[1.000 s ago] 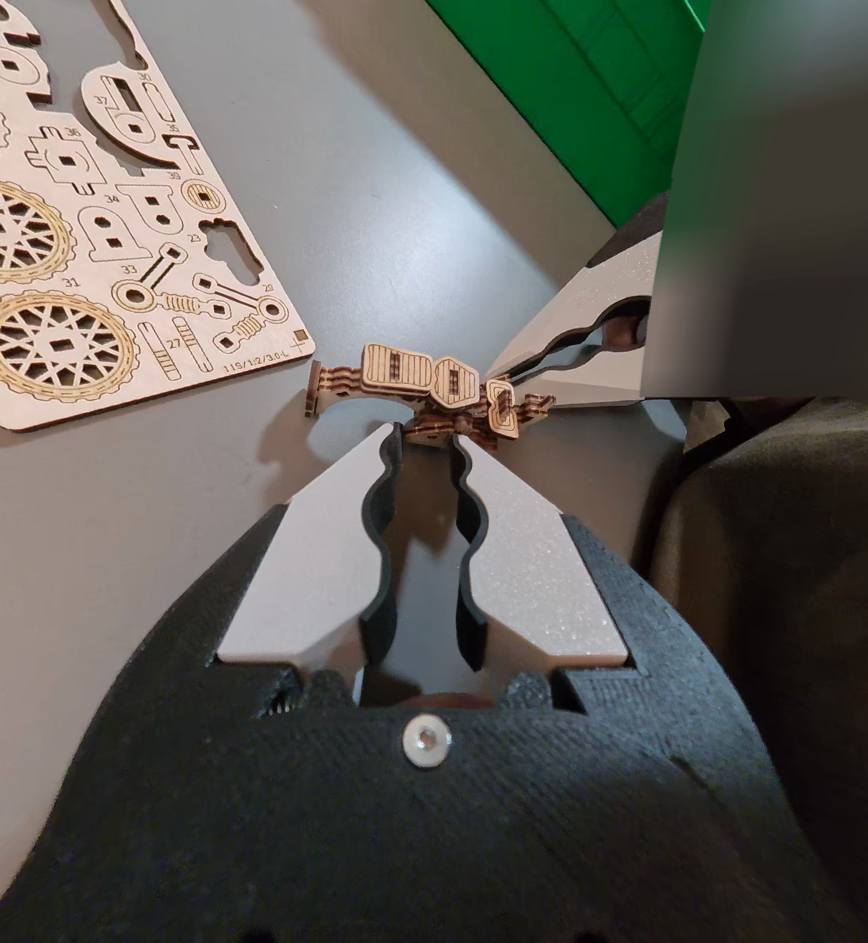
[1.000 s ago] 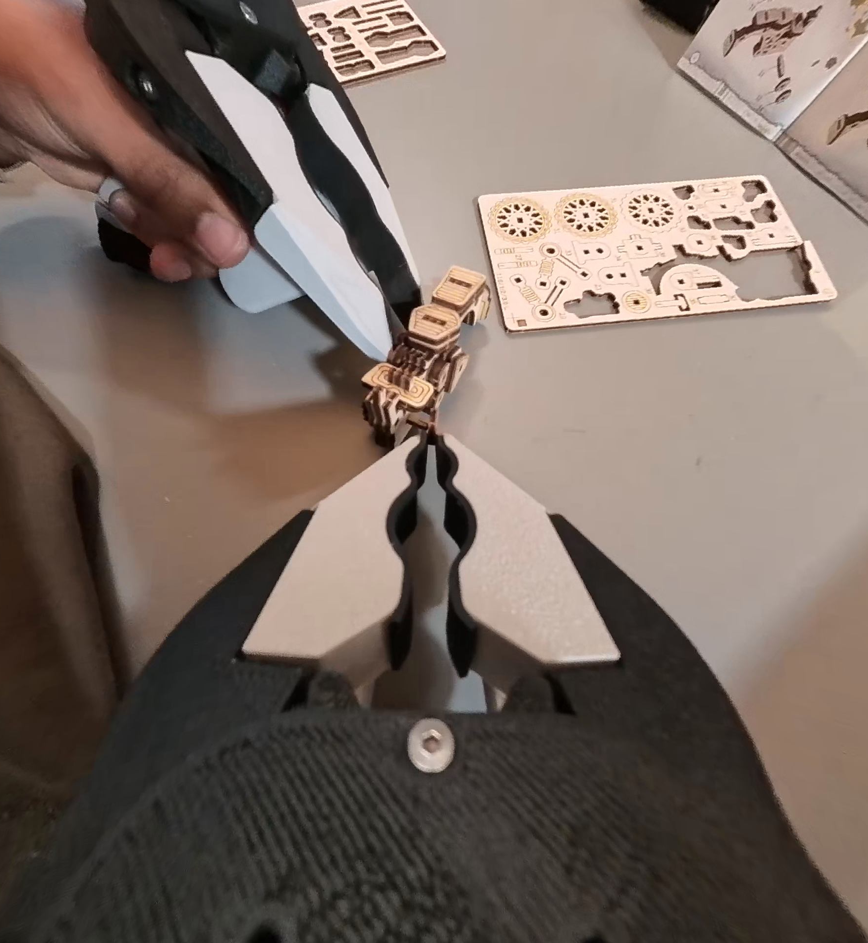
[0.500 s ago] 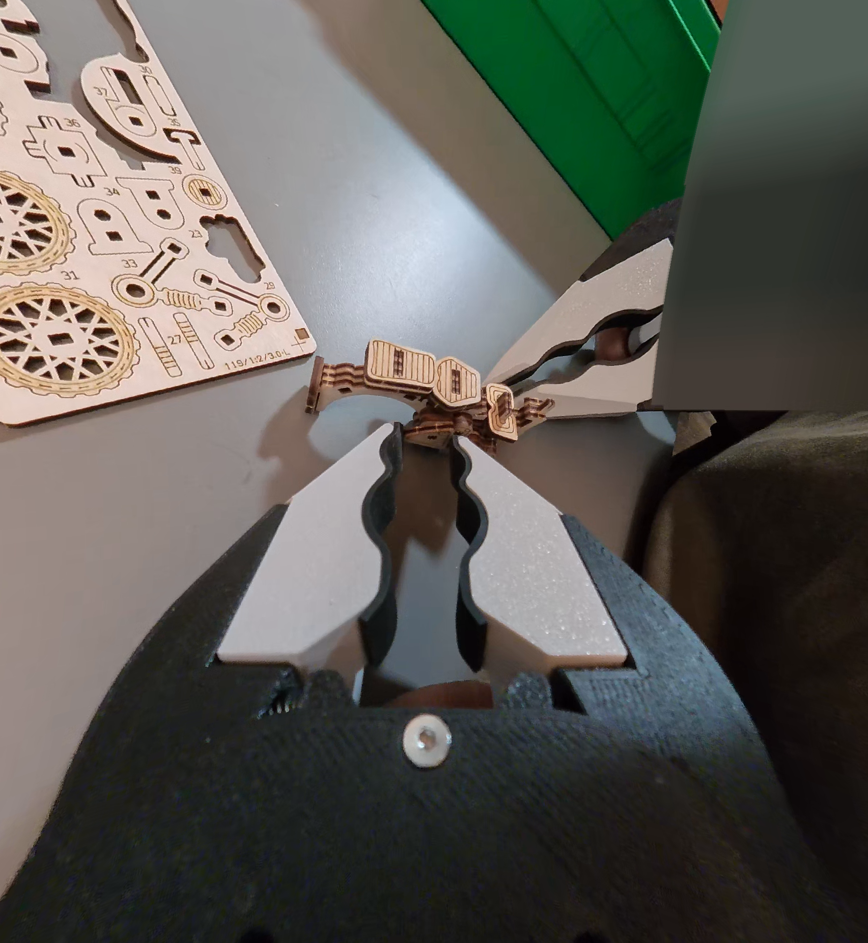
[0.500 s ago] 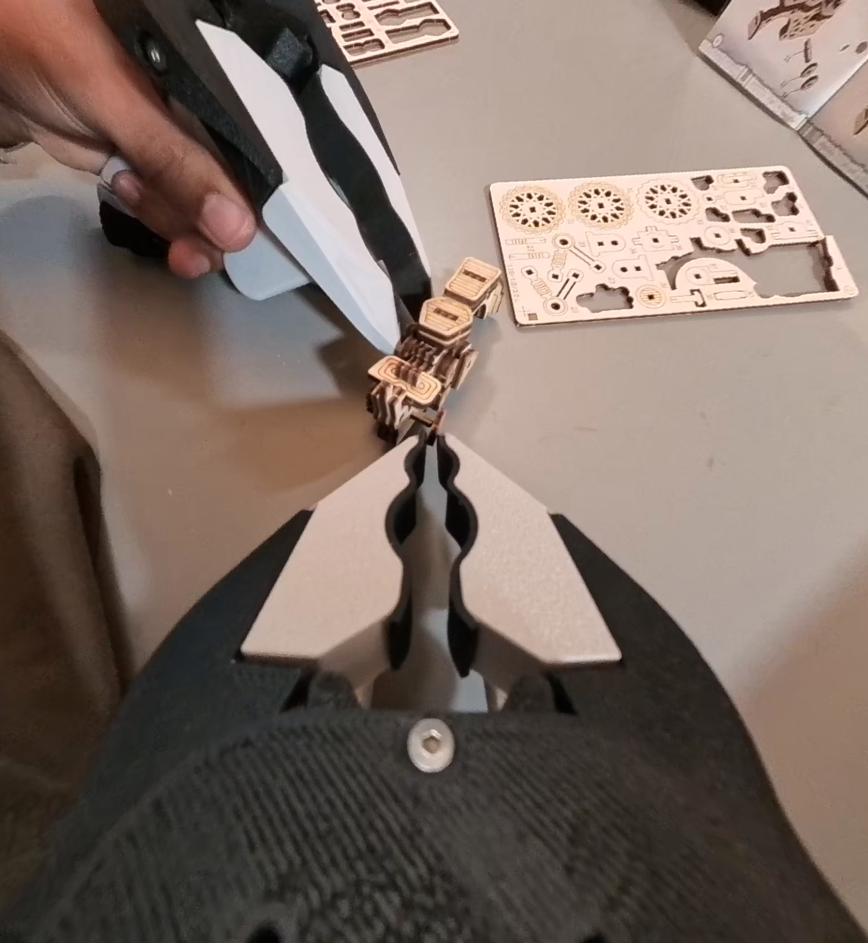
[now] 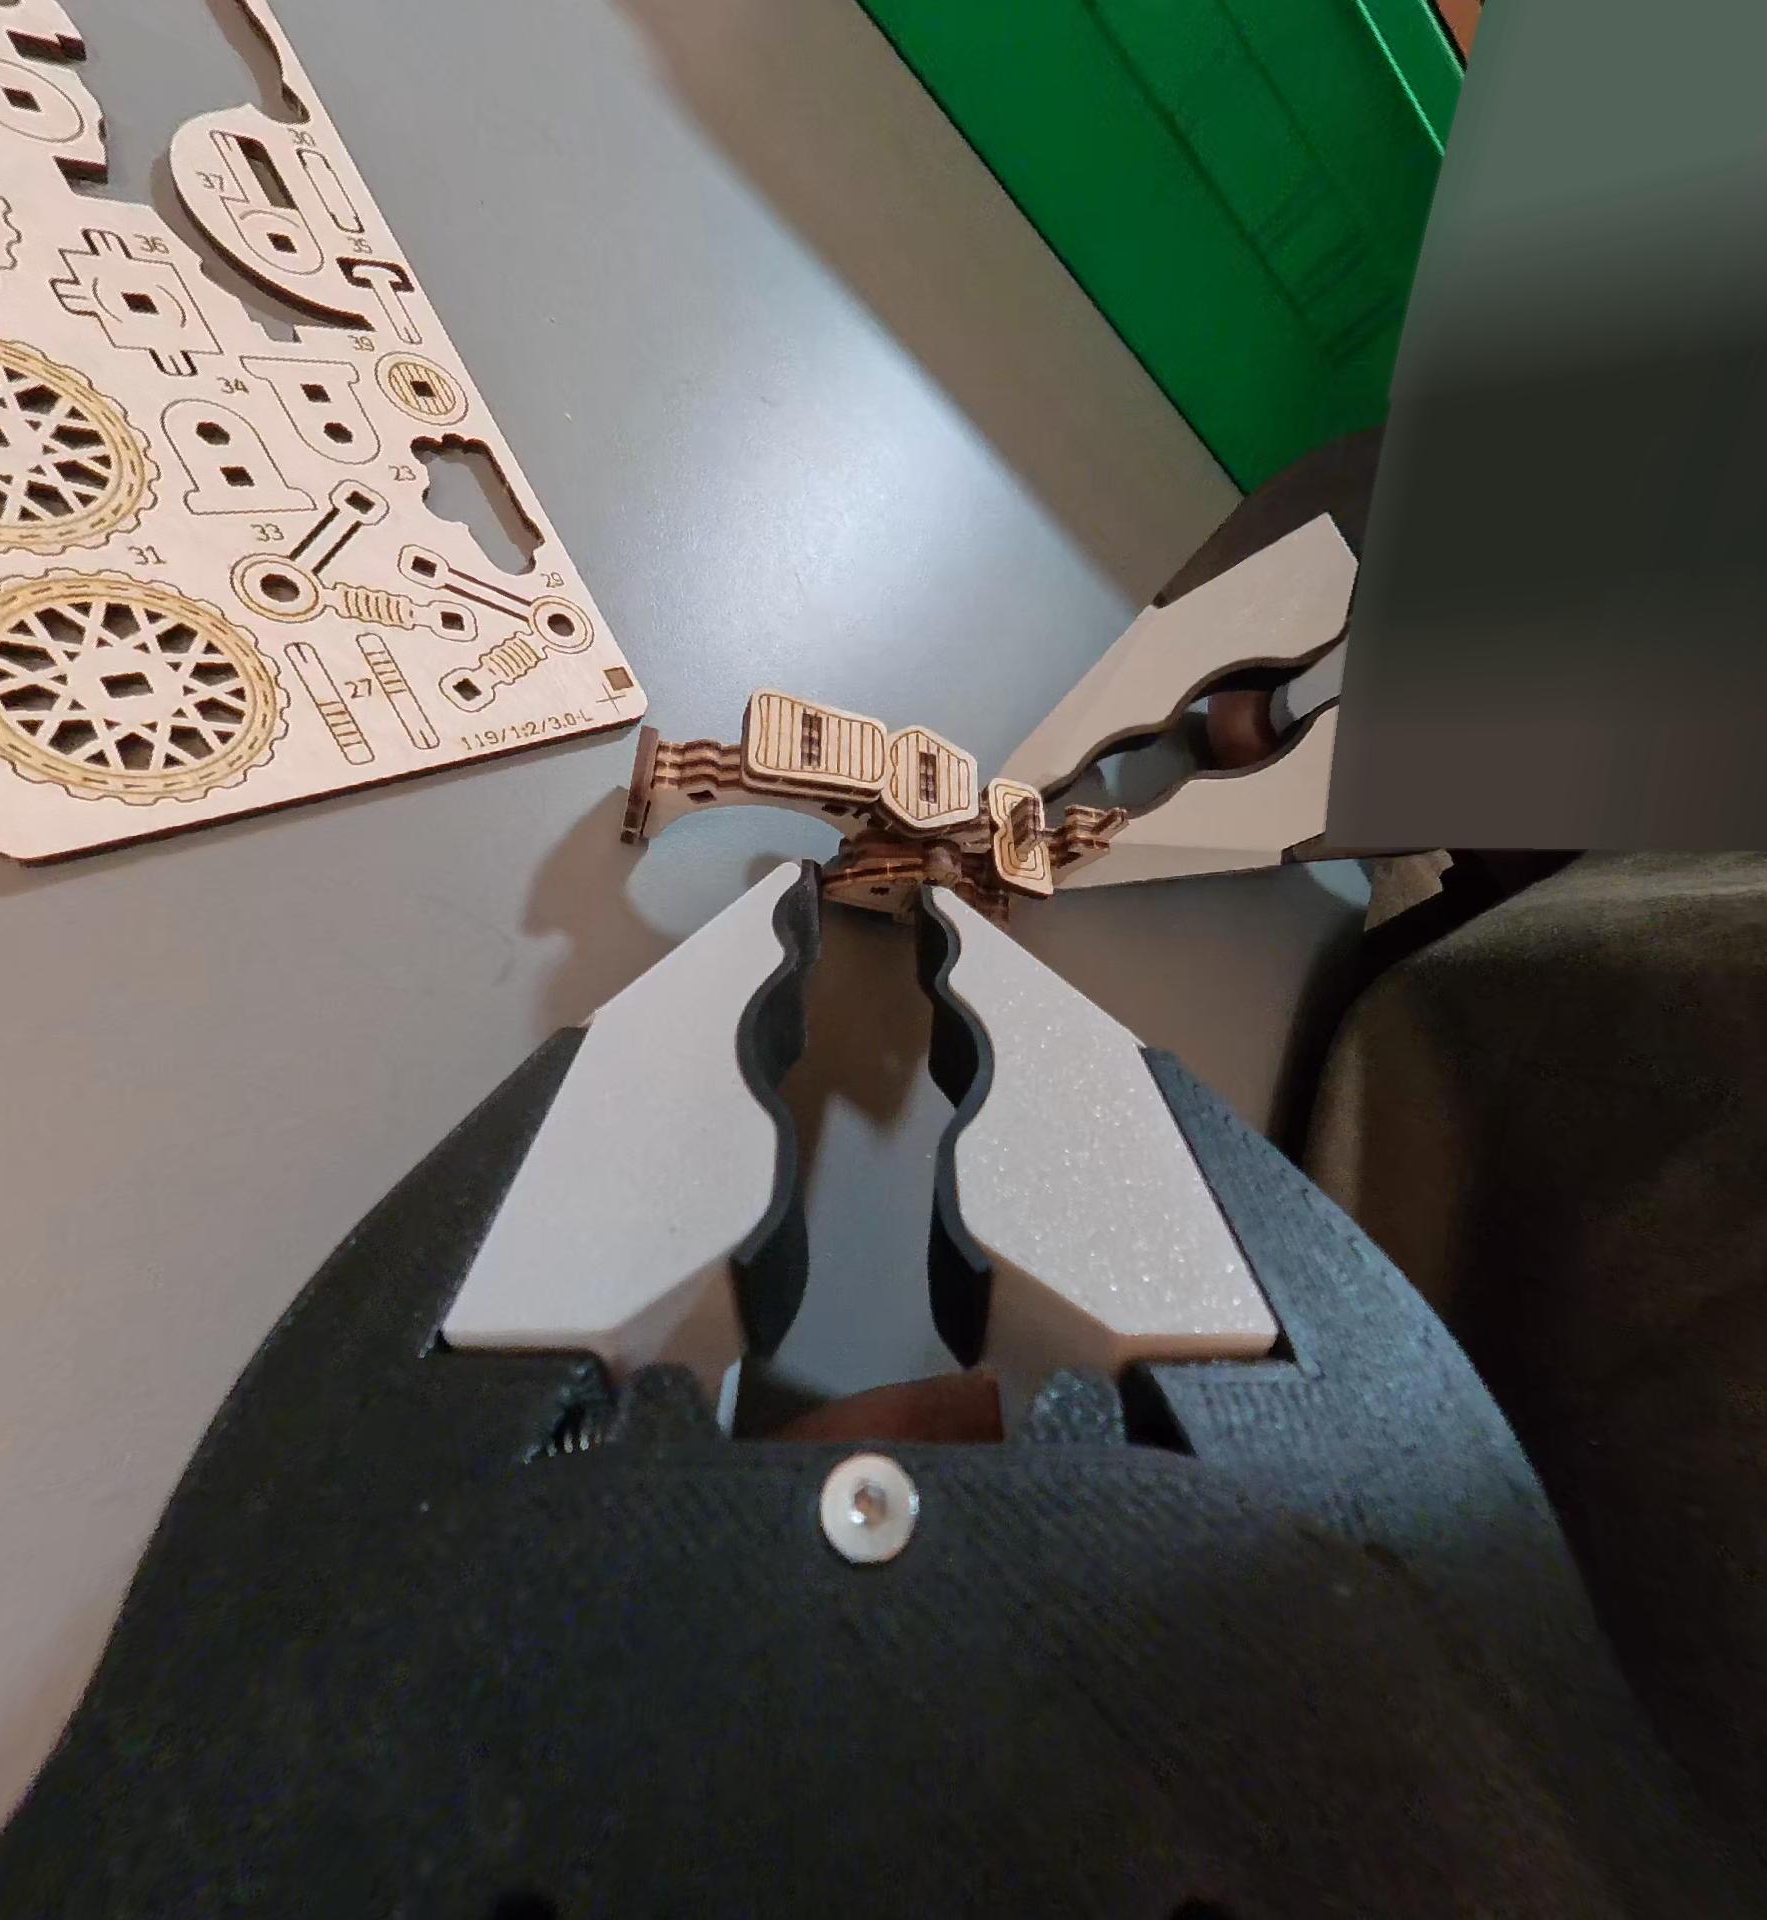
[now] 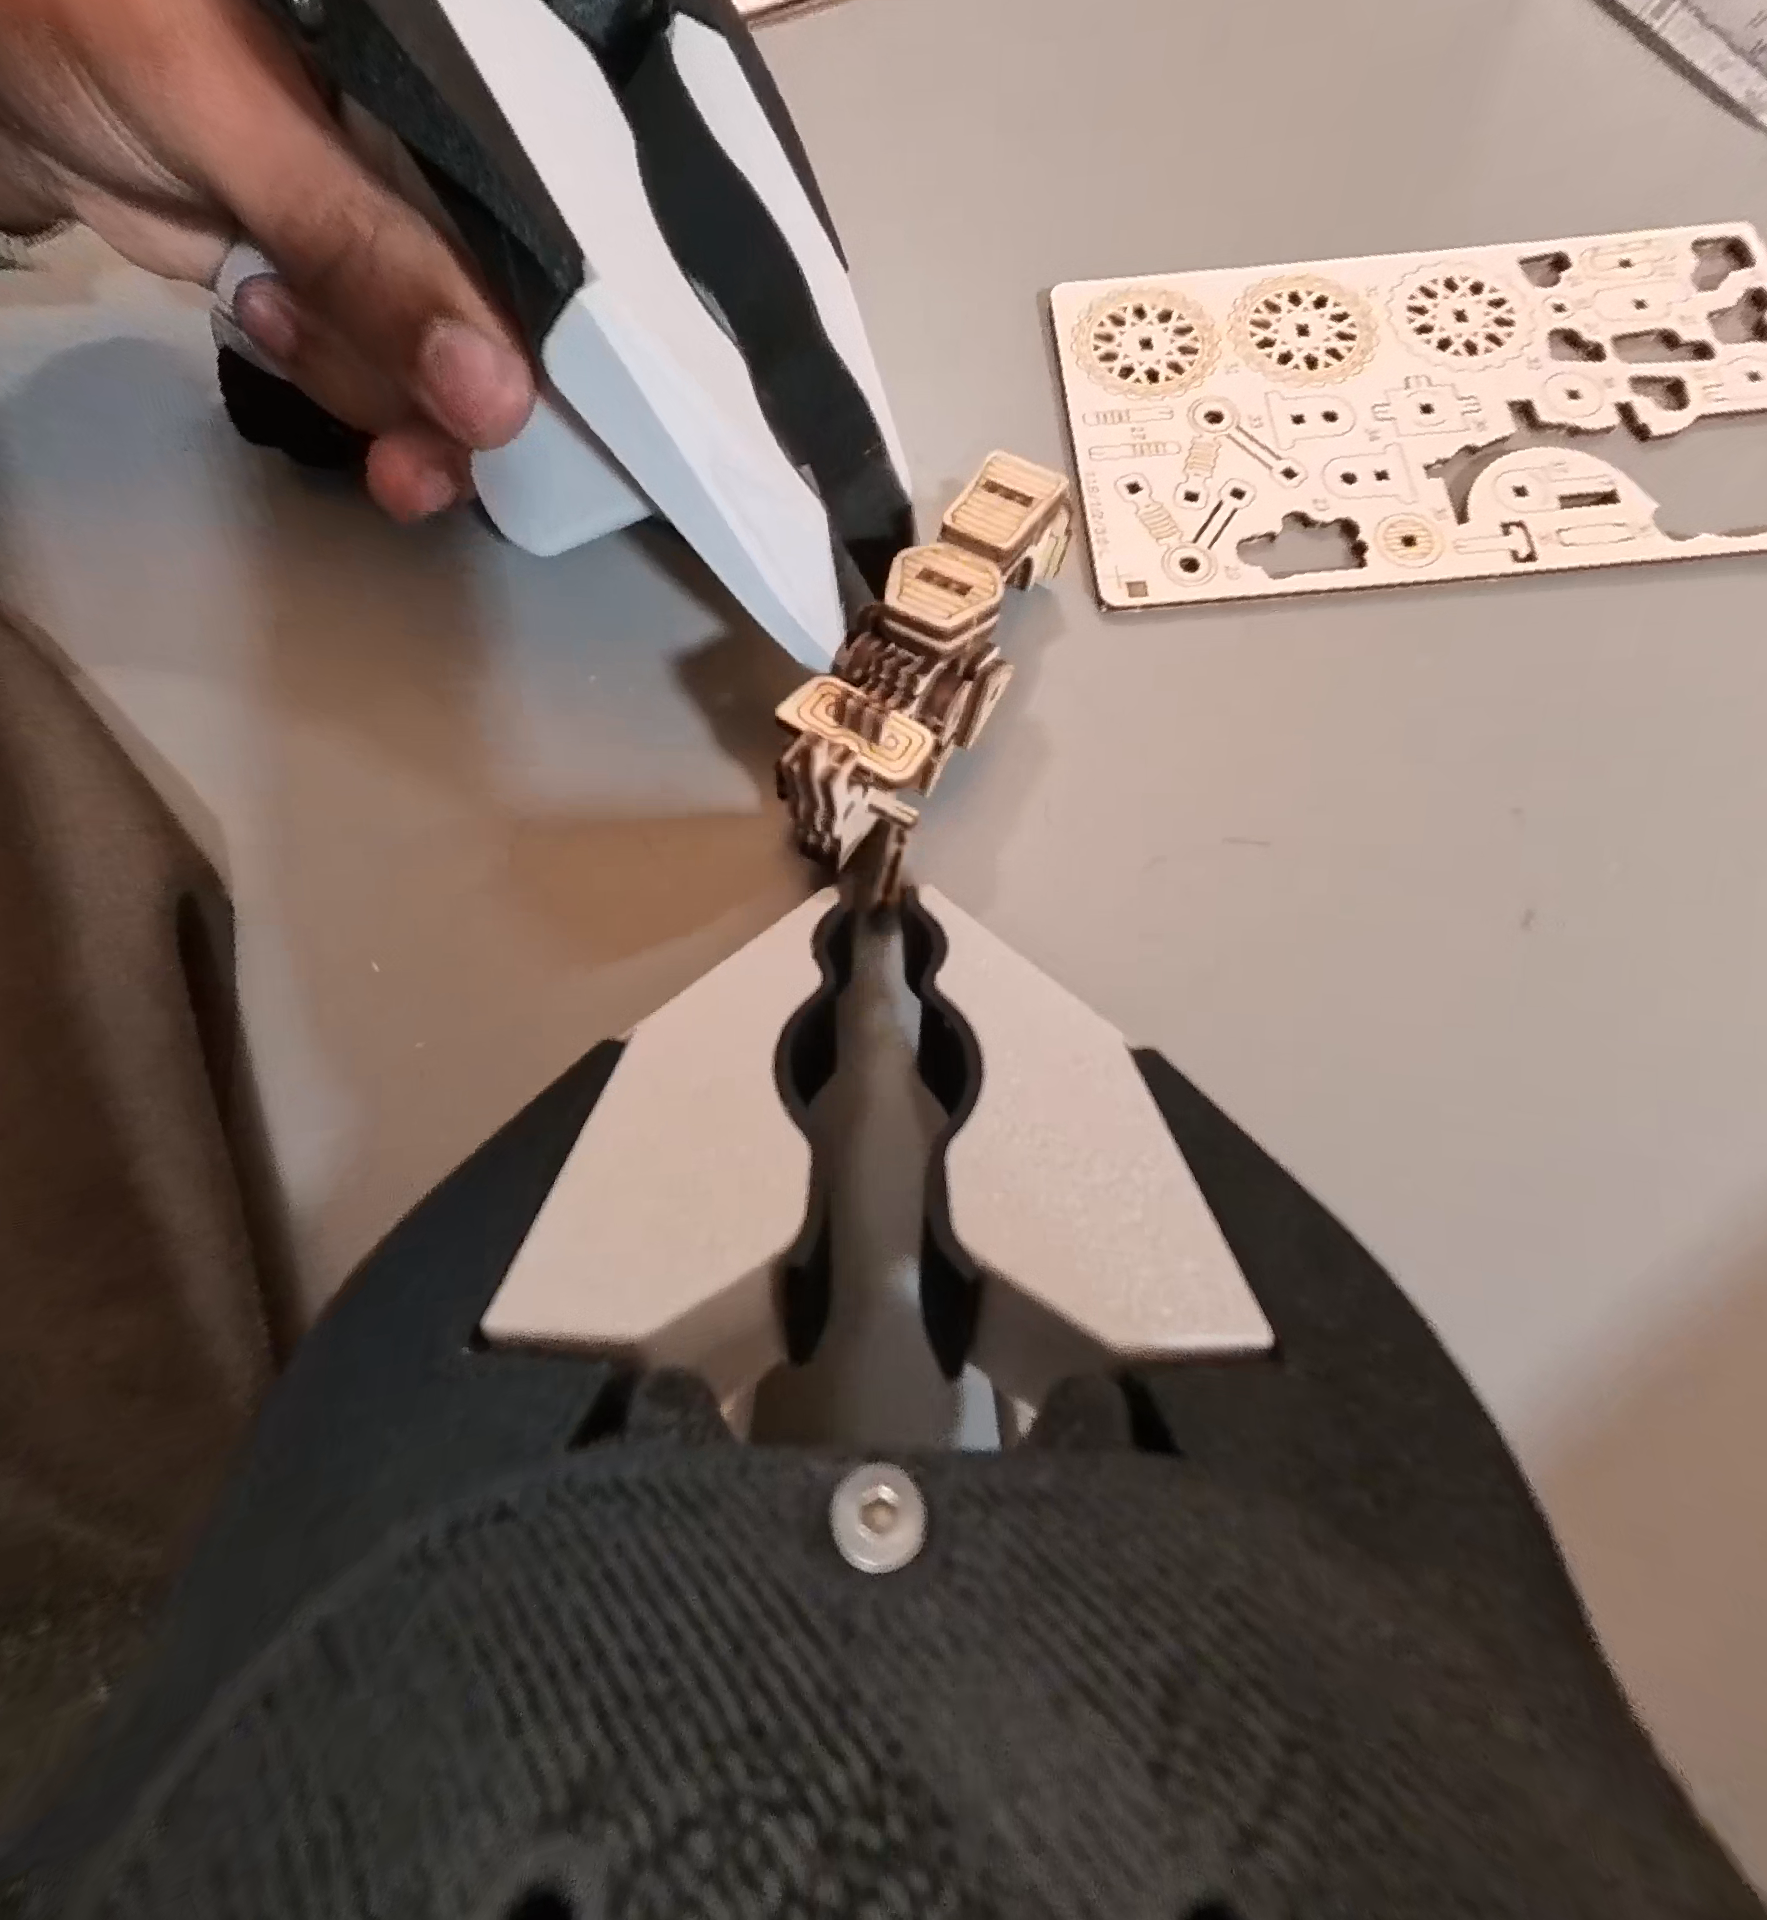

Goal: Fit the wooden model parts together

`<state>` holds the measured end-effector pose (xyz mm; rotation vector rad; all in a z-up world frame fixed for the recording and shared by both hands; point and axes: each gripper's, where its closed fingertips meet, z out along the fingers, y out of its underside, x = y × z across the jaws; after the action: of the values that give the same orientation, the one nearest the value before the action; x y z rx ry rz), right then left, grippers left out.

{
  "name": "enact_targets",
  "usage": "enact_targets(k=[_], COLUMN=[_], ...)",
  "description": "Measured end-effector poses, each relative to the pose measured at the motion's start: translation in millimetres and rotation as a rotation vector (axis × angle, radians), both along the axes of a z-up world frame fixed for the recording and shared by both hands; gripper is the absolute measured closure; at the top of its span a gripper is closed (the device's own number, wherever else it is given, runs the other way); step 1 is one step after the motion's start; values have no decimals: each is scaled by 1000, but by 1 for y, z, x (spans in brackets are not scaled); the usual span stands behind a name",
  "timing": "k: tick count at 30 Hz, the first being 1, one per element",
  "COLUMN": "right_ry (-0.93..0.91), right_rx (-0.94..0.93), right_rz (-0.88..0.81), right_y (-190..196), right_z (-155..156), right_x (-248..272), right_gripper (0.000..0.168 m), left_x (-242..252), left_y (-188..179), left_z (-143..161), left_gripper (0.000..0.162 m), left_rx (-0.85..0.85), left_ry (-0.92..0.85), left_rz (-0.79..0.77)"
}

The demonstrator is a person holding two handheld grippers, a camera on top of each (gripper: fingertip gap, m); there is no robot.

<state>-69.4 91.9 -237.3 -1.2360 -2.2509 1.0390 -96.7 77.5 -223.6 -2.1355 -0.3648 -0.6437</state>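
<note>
My left gripper (image 5: 866,896) jaws gripped wooden model (image 5: 858,764) mid-body | right gripper (image 6: 877,906) jaws pinched its end tab | parts sheet (image 6: 1461,416) on surface (image 6: 1378,935)

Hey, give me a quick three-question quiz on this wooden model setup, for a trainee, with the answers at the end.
1. True or false: the left gripper and the right gripper are both shut on the model.
2. The sheet lies: A) flat on the table, B) in the right gripper, C) on the model.
3. Fill the gap: the right wrist view shows ___ spoked wheels in the sheet.
Key: 1 true; 2 A; 3 three.
</note>
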Motion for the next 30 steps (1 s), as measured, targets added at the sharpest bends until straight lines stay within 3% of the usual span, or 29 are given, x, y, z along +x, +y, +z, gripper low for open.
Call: enact_targets(k=[1,7,18,22,30], right_ry=[-12,-82,-93,-54,43], right_rx=[-19,-148,-167,-90,42], right_rz=[-2,-57,-73,-68,-93], right_y=[1,9,4,3,11], right_z=[0,2,2,1,9], right_x=[1,2,0,-3,-1], right_gripper=[159,158,153,160,160], left_x=[0,-1,-2,-3,-15], left_y=[0,0,-2,-7,-25], left_z=[0,0,2,3,6], left_gripper=[145,145,145,145,126], left_rx=[1,4,15,21,21], left_ry=[-3,-15,-32,-29,41], left_rz=[1,3,18,19,31])
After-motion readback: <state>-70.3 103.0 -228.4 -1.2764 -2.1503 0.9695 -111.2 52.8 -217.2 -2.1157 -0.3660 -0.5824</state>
